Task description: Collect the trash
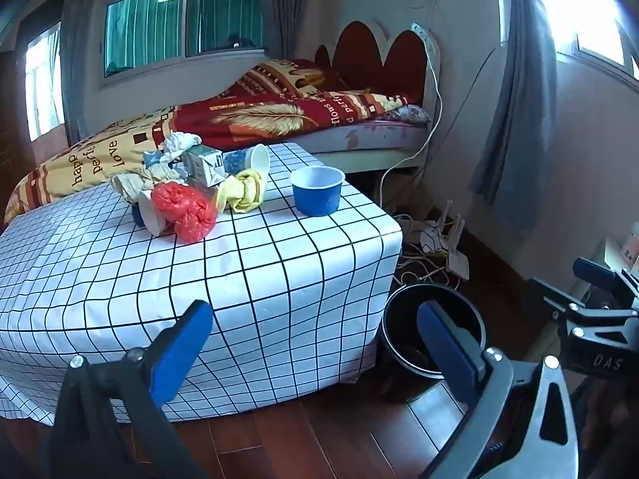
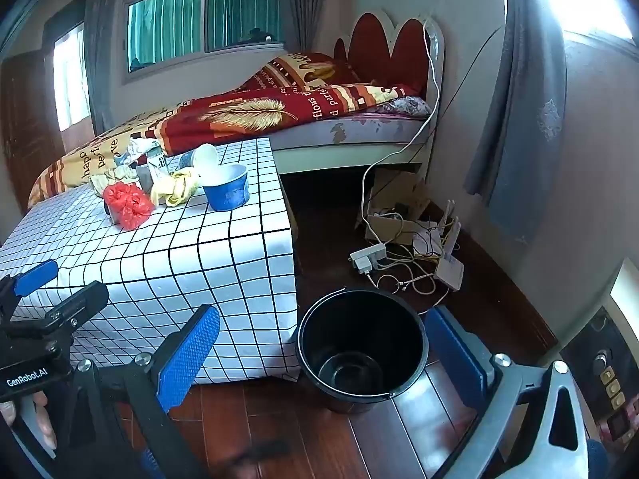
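Note:
A pile of trash lies on the table with the white checked cloth (image 1: 279, 271) (image 2: 179, 267): a red plastic bag (image 1: 185, 209) (image 2: 129, 201), a yellow crumpled rag (image 1: 245, 189) (image 2: 179, 185), a small carton (image 1: 203, 163), a tipped white paper cup (image 1: 257, 159) (image 2: 205, 157), crumpled tissue (image 1: 179, 141) and an upright blue paper bowl (image 1: 317, 191) (image 2: 227, 187). A black bucket (image 1: 399, 311) (image 2: 361, 343) stands on the floor at the table's right corner. My left gripper (image 1: 315, 343) (image 2: 56, 287) is open and holds nothing, well short of the pile. My right gripper (image 2: 323, 343) (image 1: 579, 291) is open above the bucket, also holding nothing.
A bed (image 1: 319, 119) with a red and yellow quilt runs behind the table. Cables, a power strip (image 2: 367, 257), a white router (image 2: 449, 267) and a cardboard box (image 2: 399, 203) clutter the wooden floor right of the bucket. A grey curtain (image 2: 515, 119) hangs at the right wall.

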Demonstrator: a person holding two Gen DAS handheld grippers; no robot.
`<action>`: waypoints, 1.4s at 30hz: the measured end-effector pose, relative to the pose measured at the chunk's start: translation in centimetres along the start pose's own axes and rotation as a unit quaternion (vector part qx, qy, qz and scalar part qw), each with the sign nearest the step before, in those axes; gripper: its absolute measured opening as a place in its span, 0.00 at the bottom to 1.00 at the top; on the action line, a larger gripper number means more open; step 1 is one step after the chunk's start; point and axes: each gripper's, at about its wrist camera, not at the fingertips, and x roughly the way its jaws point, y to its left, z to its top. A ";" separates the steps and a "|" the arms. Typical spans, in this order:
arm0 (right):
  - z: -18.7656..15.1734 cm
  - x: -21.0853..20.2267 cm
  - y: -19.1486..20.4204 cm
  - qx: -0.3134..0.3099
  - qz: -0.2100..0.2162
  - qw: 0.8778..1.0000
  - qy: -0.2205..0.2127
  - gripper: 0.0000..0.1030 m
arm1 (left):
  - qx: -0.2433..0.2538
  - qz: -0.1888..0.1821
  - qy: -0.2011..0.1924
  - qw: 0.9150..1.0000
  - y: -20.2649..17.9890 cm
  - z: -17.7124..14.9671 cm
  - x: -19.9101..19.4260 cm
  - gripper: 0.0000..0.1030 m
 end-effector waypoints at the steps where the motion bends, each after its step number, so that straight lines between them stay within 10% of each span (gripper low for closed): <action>1: 0.0 0.0 0.0 0.000 0.000 1.000 0.002 1.00 | -0.002 -0.001 -0.001 1.000 0.0 0.0 0.0 1.00; 42: -0.2 -0.2 0.0 0.006 -0.006 1.000 -0.003 1.00 | -0.009 -0.008 0.004 1.000 0.2 -0.6 0.0 1.00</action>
